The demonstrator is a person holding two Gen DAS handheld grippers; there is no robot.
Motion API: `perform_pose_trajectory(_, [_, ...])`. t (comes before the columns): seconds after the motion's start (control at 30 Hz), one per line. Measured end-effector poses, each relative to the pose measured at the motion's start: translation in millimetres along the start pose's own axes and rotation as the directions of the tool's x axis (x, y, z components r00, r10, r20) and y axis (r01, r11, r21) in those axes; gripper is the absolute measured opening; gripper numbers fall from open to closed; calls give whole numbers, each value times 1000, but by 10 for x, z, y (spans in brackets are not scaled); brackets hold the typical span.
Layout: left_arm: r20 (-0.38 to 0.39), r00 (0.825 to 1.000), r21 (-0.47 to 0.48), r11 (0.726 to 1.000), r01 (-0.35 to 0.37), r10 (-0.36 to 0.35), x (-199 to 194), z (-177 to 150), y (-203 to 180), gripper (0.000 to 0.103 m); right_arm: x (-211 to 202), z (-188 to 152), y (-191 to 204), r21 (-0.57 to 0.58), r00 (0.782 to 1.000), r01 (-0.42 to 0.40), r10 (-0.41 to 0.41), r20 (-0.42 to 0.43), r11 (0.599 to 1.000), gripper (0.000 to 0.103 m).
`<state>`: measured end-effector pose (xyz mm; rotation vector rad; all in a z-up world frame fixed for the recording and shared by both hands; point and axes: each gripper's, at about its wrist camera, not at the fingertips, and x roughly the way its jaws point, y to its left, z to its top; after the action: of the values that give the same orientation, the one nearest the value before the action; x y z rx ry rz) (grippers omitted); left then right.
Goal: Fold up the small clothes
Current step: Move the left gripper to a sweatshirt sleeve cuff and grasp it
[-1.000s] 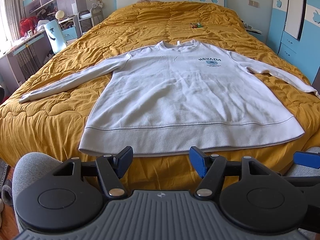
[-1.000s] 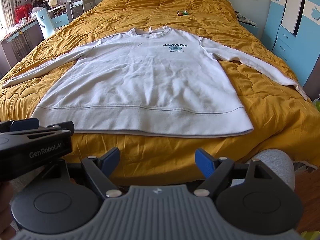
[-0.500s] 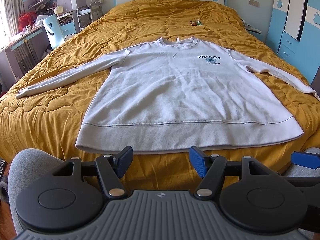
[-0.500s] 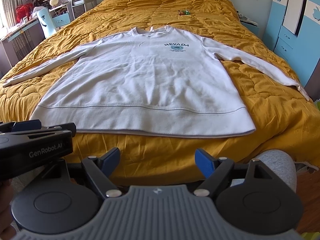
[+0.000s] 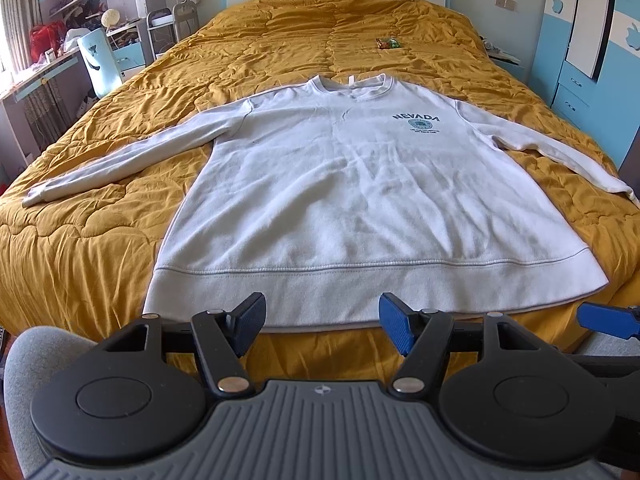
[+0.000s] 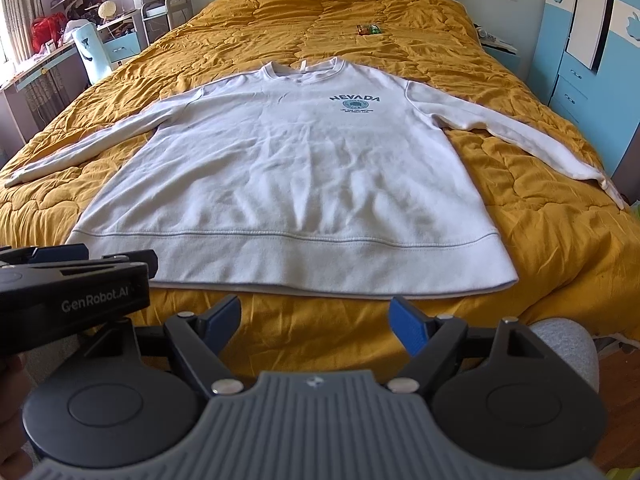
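A white long-sleeved sweatshirt (image 5: 360,200) printed "NEVADA" lies flat, front up, on a mustard quilt (image 5: 100,240), sleeves spread to both sides, hem toward me. It also shows in the right wrist view (image 6: 296,184). My left gripper (image 5: 322,326) is open and empty, just short of the hem near the bed's front edge. My right gripper (image 6: 316,324) is open and empty, also short of the hem. The left gripper's body (image 6: 72,296) shows at the left of the right wrist view; a right fingertip (image 5: 604,320) shows at the left view's right edge.
A small green and red packet (image 5: 388,43) lies on the quilt beyond the collar. A desk, shelves and a pale blue chair (image 5: 100,62) stand left of the bed. Blue wardrobes (image 5: 584,60) stand right. Grey-clad knees (image 5: 44,352) (image 6: 568,348) show below.
Both grippers have moved slightly forward toward the bed, so the sweatshirt looks a little nearer. Both stay open. The sweatshirt has not moved.
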<state>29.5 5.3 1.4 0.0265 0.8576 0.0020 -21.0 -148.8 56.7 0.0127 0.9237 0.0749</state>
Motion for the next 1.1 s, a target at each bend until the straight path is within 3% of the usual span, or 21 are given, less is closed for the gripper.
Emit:
perform_pose_trajectory(0.17, [-20,999,-27,999,37,-38,103,381,48,76,8,313,-42,5,999,-4,4,40,1000,77])
perform_pose_trajectory(0.3, [-21,997,-181,981,71,-76,261,720,441,76,34,648,-23,6,996,-2,1,89,1000,77])
perform_pose_trajectory(0.47, [-23,1000,-331,943,9,-18,490,1185,1139,76,171,983,93,12,993,-10,8,121,1000,77])
perform_pose_trajectory(0.63, [7,1000,-356,934,-6,9,446,1698,1734,76,387,1113,280,1,994,-50,49,97,999,77])
perform_pose_trajectory(0.7, [15,997,-376,925,-59,70,398,1808,1960,76,489,1127,400,-26,995,-68,70,72,997,77])
perform_pose_trajectory(0.8, [-3,982,-451,876,-168,187,391,1793,2419,76,631,1132,582,-60,995,-92,94,37,994,77])
perform_pose_trajectory(0.9, [-37,980,-581,794,-182,198,492,1647,3047,76,742,1132,726,-69,992,-125,126,13,990,77])
perform_pose_trajectory(0.97, [-61,979,-678,712,-186,197,592,1477,3457,76,815,1118,847,-76,991,-135,136,2,988,77])
perform_pose_trajectory(1.07, [-64,988,-812,569,-135,143,772,1184,4039,73,869,1101,954,-93,991,-132,133,-5,987,77])
perform_pose_trajectory(1.1, [-55,992,-848,519,-105,111,841,1085,4207,68,897,1084,981,-101,992,-129,128,-11,987,77])
